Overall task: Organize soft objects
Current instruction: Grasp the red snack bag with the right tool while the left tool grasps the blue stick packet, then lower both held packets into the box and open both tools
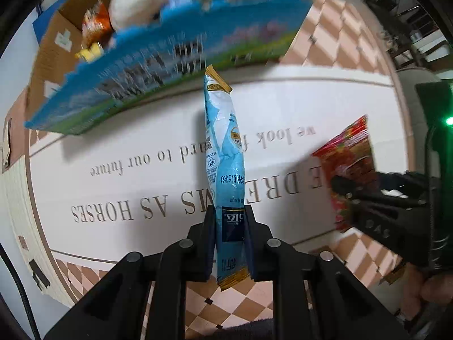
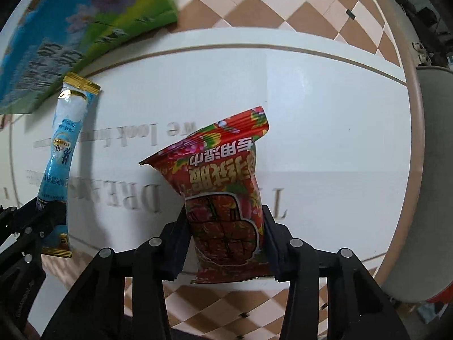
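Observation:
My left gripper (image 1: 229,221) is shut on a long light-blue sachet (image 1: 225,153) with gold ends, held above the white mat (image 1: 127,141). The sachet also shows in the right wrist view (image 2: 61,153). My right gripper (image 2: 225,215) is shut on a red patterned packet (image 2: 223,192), held over the mat (image 2: 325,119). That packet (image 1: 351,158) and the right gripper (image 1: 351,189) show at the right of the left wrist view. A large blue-green bag (image 1: 170,56) hangs blurred at the upper left, also visible in the right wrist view (image 2: 70,34).
A cardboard box (image 1: 53,53) at the upper left holds a white plush (image 1: 138,2), an orange packet (image 1: 94,24) and other soft items. Checkered floor tiles (image 1: 334,28) surround the mat. A round pale surface (image 2: 419,184) lies at the right.

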